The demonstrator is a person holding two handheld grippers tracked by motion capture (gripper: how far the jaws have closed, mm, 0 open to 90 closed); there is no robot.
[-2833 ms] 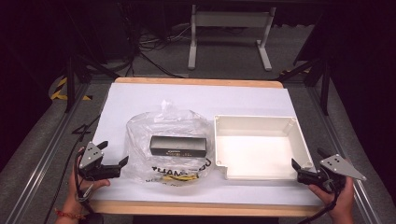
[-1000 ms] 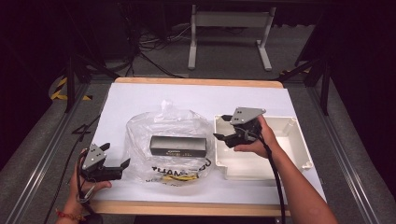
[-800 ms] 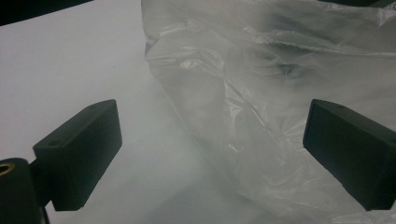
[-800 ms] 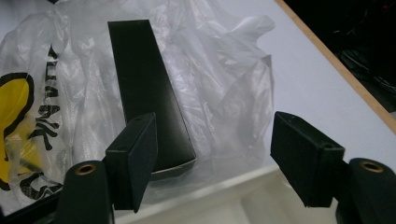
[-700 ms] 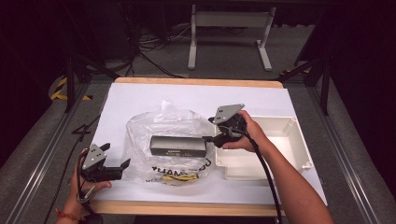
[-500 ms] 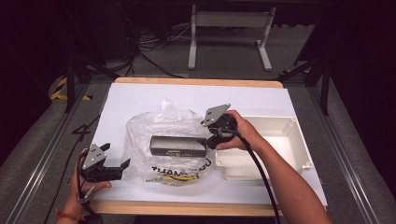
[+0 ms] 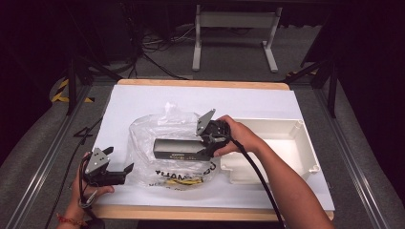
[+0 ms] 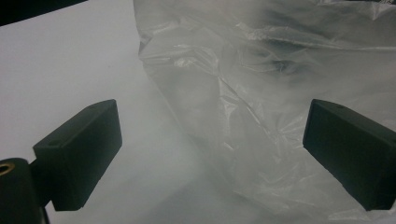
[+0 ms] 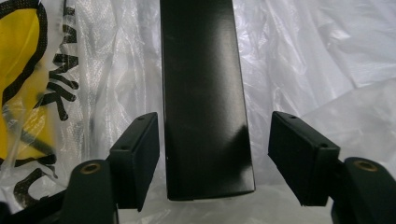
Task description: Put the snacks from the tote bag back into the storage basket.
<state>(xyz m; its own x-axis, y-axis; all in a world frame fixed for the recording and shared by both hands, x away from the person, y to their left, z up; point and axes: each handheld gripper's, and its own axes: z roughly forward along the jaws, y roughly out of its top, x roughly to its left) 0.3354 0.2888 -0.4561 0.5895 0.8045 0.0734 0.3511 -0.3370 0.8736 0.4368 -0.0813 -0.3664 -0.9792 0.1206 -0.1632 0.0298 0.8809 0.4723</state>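
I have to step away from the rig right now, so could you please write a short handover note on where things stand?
Right claw: open, its jaws either side of the near end of the long black rectangular box, not closed on it.
Left claw: open, holding nothing, at the left edge of the crumpled clear plastic bag with yellow and black print.
Things: the box lies on the bag, mid-table; the shallow white plastic tray sits to its right, with nothing in it.
Done: right claw lined up on the box.
Left: probably close on the box, lift it off the bag and perhaps set it in the tray.
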